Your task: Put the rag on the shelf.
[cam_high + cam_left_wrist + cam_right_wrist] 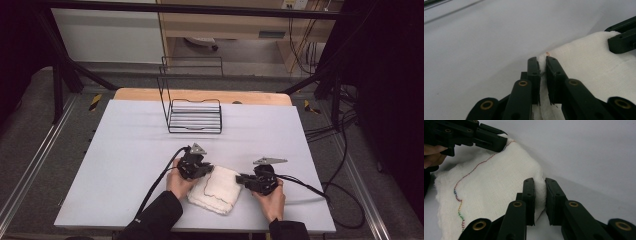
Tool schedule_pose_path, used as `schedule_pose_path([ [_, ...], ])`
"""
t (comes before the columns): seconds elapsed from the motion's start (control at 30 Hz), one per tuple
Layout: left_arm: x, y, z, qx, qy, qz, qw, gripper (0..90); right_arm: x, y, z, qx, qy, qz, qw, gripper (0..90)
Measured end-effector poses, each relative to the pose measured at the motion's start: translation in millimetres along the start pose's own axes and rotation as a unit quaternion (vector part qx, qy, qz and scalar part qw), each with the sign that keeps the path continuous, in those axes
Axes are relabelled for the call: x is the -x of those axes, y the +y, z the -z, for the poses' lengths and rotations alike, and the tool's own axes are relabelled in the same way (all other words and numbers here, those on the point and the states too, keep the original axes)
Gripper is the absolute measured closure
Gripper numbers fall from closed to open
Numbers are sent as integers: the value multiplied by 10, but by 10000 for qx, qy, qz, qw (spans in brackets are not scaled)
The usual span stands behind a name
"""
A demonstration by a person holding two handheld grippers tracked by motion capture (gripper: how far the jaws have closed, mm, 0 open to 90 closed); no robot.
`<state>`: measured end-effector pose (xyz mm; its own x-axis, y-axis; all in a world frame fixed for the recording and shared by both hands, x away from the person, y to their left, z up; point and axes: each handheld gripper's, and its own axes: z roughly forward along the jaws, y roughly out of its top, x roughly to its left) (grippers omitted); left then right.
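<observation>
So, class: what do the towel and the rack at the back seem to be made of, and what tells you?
Towel: soft woven cloth, probably cotton; matte white, a visible weave, a multicoloured stitched hem, and it bunches where both grippers pinch it.
Rack: thin black wire, likely coated metal; slim rods with open gaps, faint sheen.

A folded white towel [217, 190] lies on the grey table [125, 150] between the left gripper [202, 170] and right gripper [245, 180]; a black wire rack [194, 116] stands behind.

A white towel [218, 189] carries a wavy rainbow-coloured stitched line; the grippers' jaws are black, the table [125, 150] pale grey, the wire rack [192, 115] black.
</observation>
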<state>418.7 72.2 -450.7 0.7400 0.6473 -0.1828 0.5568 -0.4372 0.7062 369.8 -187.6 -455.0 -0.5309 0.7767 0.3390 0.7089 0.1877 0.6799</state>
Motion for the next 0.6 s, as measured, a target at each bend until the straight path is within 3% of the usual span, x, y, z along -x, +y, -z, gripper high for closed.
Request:
schedule_pose_path([
  [0.2, -18, -20, 45, 182, -42, 154, 9997, 831, -20, 16, 56, 186, 41, 6, 9998, 804],
  [0.27, -9, -24, 86, 301, -23, 126, 9995, 832, -37, 26, 79, 281, 63, 52, 9996, 805],
  [0.37, -4, -27, 165, 442, 5, 101, 9990, 834, -111, 55, 117, 457, 14, 314, 9985, 805],
  [0.6, 35, -46, 349, 819, 41, -7, 9966, 834, -165, 77, 185, 736, 38, 502, 9960, 805],
])
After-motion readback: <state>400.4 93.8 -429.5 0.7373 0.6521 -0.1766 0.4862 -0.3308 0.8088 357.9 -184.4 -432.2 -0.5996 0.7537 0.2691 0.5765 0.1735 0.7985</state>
